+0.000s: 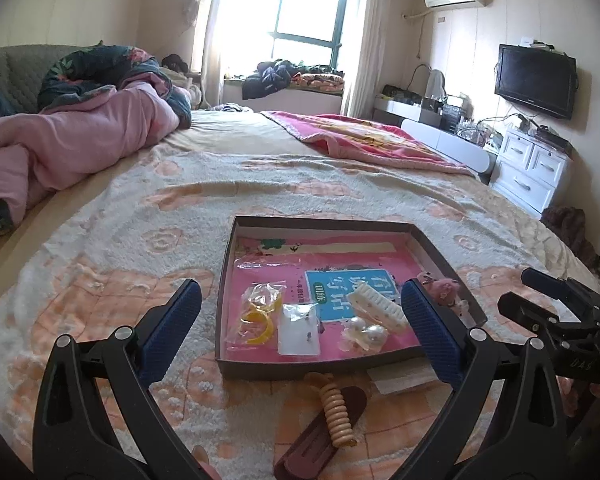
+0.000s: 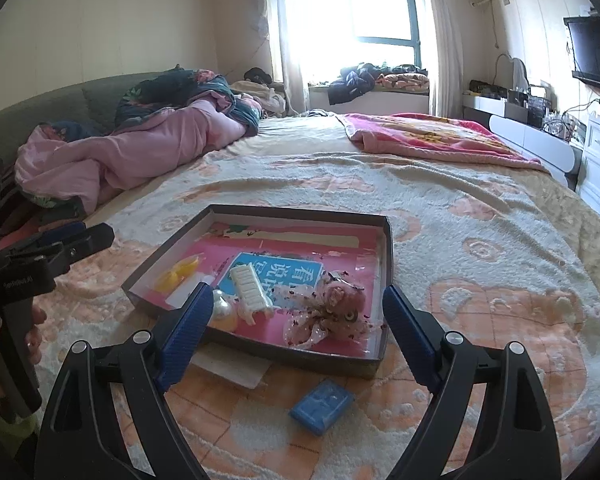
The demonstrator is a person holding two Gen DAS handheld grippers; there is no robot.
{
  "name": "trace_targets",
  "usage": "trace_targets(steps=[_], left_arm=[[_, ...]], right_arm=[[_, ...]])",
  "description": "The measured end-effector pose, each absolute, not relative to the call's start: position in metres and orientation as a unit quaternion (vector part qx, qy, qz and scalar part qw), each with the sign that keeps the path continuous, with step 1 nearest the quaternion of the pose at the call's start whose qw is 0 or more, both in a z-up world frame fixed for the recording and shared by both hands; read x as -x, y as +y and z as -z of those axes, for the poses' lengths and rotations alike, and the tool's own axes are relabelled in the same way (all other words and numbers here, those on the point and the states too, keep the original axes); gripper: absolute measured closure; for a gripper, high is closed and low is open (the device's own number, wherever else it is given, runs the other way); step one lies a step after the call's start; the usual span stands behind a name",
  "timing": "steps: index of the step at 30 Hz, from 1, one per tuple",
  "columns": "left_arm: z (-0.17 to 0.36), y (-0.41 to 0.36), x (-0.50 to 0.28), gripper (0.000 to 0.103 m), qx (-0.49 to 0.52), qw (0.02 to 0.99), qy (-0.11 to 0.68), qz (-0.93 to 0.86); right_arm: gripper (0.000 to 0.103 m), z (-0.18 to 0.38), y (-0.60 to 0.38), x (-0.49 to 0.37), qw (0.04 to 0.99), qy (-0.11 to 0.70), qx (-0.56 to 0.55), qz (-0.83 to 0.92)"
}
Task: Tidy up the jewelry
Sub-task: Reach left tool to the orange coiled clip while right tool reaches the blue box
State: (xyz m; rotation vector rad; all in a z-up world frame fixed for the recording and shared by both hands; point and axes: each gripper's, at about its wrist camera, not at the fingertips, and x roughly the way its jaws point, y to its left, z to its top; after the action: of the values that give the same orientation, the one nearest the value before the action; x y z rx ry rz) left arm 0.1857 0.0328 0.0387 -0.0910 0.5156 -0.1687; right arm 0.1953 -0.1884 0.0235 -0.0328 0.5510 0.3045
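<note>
Jewelry tray (image 1: 236, 292) has hair clip (image 1: 320, 436), blue box (image 2: 322, 404) lying before it.

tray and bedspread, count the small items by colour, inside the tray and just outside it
White: 4, comb, pearl pair, small bag, flat card
Yellow: 1, bagged hoops
Pink: 1, flower clip
Beige: 1, spiral hair tie
Maroon: 1, long clip
Blue: 1, little box
Total: 9
</note>
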Motion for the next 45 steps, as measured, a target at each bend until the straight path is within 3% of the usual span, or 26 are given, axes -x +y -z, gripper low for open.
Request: trace_targets(steps=[39,45], left_arm=[[0.007,0.010,-0.134,0.012,-0.005,0.942,0.318,0.107],[0.017,-0.005,-0.138,0.032,-0.022,0.933,0.334,0.128]], right_arm=[[0.019,0.015,-0.207,-0.150,0.936,0.321,0.041,-0.139],[0.019,0.026,-0.206,-0.154,0.933,0.331,0.045,-0.133]])
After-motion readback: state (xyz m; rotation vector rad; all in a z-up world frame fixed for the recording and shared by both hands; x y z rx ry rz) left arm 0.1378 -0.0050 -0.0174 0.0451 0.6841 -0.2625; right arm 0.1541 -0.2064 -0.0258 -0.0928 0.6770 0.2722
